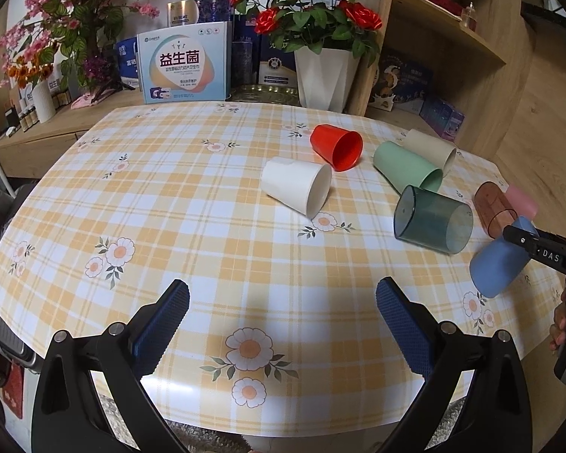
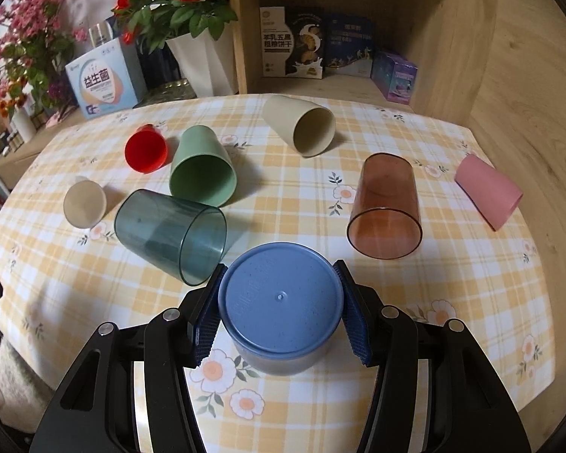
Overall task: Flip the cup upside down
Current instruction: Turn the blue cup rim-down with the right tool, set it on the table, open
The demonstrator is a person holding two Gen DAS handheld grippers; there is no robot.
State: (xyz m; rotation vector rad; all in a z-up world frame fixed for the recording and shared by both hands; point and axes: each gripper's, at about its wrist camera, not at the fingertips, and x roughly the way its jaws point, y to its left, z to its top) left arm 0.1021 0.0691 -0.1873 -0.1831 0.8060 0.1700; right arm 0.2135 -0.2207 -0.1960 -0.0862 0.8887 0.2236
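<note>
My right gripper (image 2: pixel 281 309) is shut on a blue cup (image 2: pixel 279 302), pads on both its sides, its flat base facing up at the camera. In the left wrist view the blue cup (image 1: pixel 496 264) hangs tilted over the table's right edge, held by the right gripper (image 1: pixel 524 239). My left gripper (image 1: pixel 283 324) is open and empty above the near part of the table (image 1: pixel 207 207). Several other cups lie on their sides: white (image 1: pixel 298 185), red (image 1: pixel 337 146), green (image 1: pixel 405 166), beige (image 1: pixel 432 149), clear teal (image 1: pixel 432 219), clear brown (image 1: pixel 494 207) and pink (image 2: pixel 488 190).
The table carries a yellow checked flowered cloth. Behind it stand a white vase of red roses (image 1: pixel 322 71), a boxed product (image 1: pixel 185 64) and pink flowers (image 1: pixel 68 19). A wooden shelf unit (image 1: pixel 452 49) with boxes stands at the back right.
</note>
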